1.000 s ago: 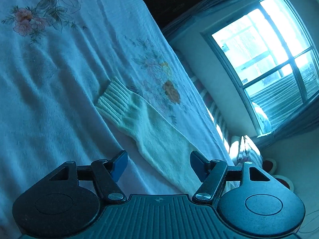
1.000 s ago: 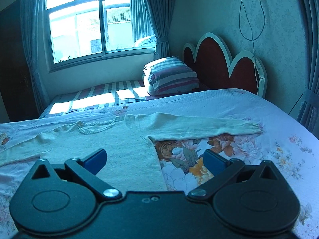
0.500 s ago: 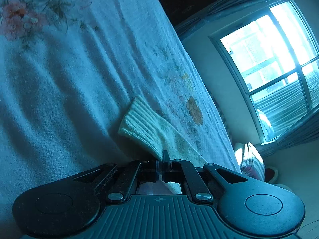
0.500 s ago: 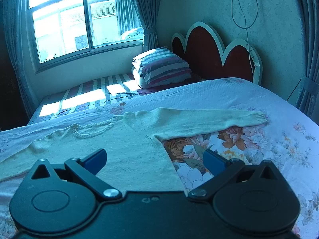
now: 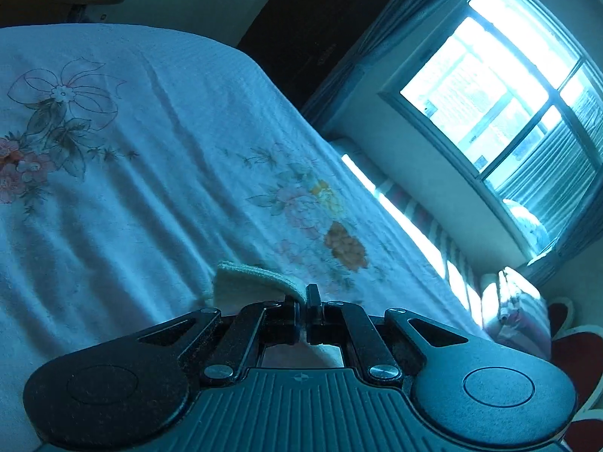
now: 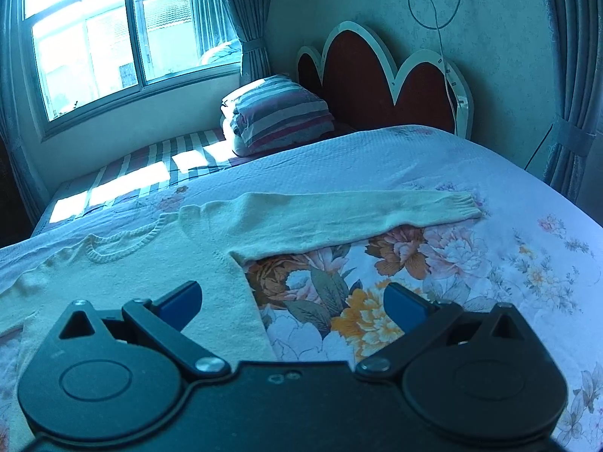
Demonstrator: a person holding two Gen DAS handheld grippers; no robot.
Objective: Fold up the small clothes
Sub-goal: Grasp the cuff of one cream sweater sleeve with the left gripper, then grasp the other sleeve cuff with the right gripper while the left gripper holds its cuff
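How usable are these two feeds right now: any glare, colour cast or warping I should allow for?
Left wrist view: the window is blown out, everything is tinted blue, fisheye bends the bedspread, and the sleeve cuff sits dim. Right wrist view: same blue cast, window overexposed, sun patches glare on the striped mattress; the sweater stays sharp.

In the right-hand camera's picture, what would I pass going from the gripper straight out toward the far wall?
right gripper → cream sweater spread on the flowered bedspread → its outstretched sleeve → folded striped bedding → red headboard
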